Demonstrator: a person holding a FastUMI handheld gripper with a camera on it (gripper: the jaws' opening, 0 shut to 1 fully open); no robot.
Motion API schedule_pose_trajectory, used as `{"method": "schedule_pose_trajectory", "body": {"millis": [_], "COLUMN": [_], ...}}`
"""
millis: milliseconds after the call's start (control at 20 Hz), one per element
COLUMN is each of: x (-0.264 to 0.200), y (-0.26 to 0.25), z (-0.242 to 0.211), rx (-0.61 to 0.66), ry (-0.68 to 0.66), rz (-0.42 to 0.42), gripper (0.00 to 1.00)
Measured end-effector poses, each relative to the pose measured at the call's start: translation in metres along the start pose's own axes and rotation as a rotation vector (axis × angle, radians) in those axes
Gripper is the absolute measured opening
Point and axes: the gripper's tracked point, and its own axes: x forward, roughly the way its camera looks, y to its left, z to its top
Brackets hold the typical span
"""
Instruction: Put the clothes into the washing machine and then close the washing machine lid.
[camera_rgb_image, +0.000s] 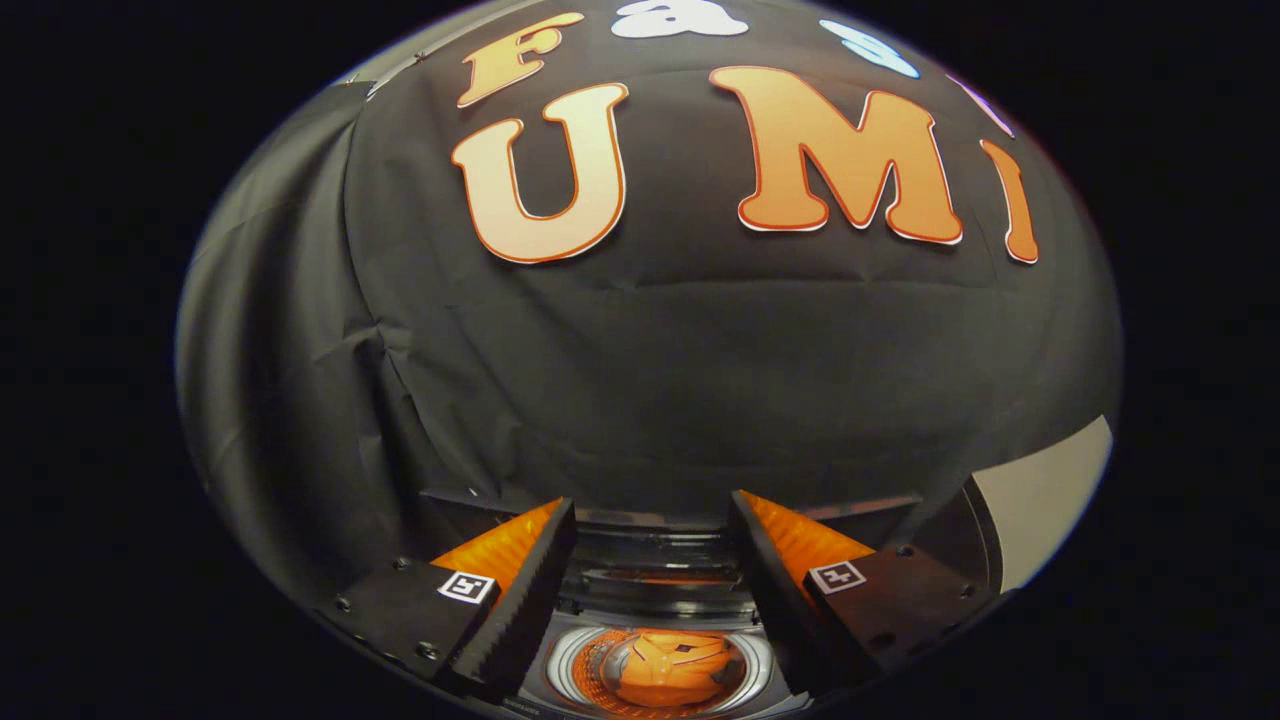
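Open, empty tool (652, 520) above washing machine (660, 620)

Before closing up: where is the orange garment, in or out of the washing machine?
In: orange garment lies inside the drum, below open gripper.

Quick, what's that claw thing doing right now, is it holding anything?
Hand-held gripper: open, holding nothing, fingers spread above the round washing machine drum with the orange garment inside.
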Motion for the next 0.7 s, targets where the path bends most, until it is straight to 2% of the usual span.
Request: {"method": "schedule_pose_trajectory", "body": {"millis": [300, 700], "x": [0.029, 0.016], "y": [-0.006, -0.005], "z": [-0.003, -0.010], "rx": [0.005, -0.003], "ry": [0.024, -0.010], "rz": [-0.026, -0.062], "gripper": [0.99, 0.99]}}
